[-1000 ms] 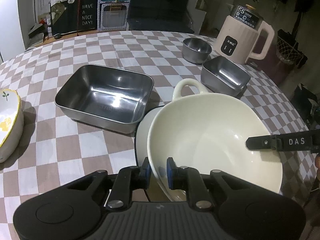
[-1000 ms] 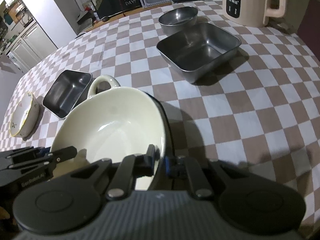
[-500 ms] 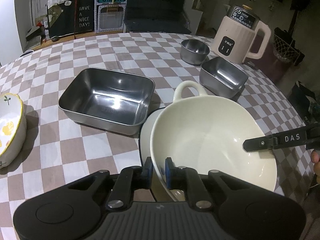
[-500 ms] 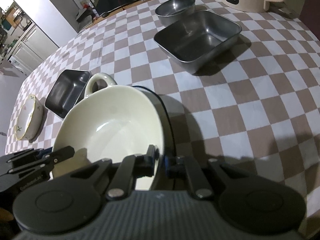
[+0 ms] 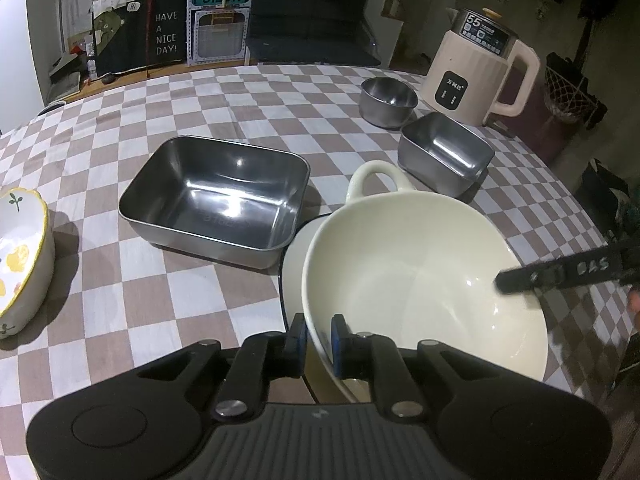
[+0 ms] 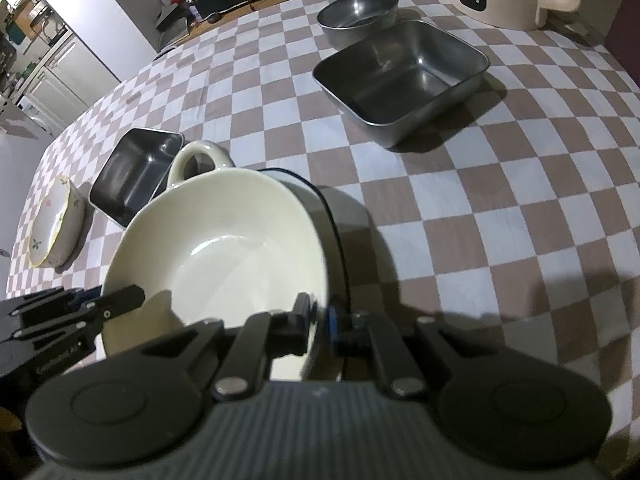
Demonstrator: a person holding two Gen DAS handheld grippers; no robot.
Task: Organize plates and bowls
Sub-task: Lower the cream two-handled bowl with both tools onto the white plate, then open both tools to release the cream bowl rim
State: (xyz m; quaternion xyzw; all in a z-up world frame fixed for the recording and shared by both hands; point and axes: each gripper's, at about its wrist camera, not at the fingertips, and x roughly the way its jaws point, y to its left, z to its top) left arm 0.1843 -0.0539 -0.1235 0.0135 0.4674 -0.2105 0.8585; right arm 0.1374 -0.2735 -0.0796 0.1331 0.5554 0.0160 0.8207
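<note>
A large cream bowl (image 5: pixel 404 264) with a loop handle is held above the checked table, over a white dark-rimmed plate (image 5: pixel 294 252). My left gripper (image 5: pixel 318 340) is shut on the bowl's near rim. My right gripper (image 6: pixel 320 320) is shut on the opposite rim; the bowl also shows in the right wrist view (image 6: pixel 224 256), with the plate (image 6: pixel 340 216) partly hidden beneath it. The right gripper's finger (image 5: pixel 560 274) shows in the left wrist view.
A large steel tray (image 5: pixel 216 196), a small square steel tray (image 5: pixel 444 156) and a round steel bowl (image 5: pixel 388 100) stand on the table. A flowered ceramic bowl (image 5: pixel 20 260) sits at the left. A cream kettle (image 5: pixel 476 76) stands at the back right.
Both grippers have lifted the cream bowl higher and pulled back a little; the table items look smaller and further away. The grips are unchanged.
</note>
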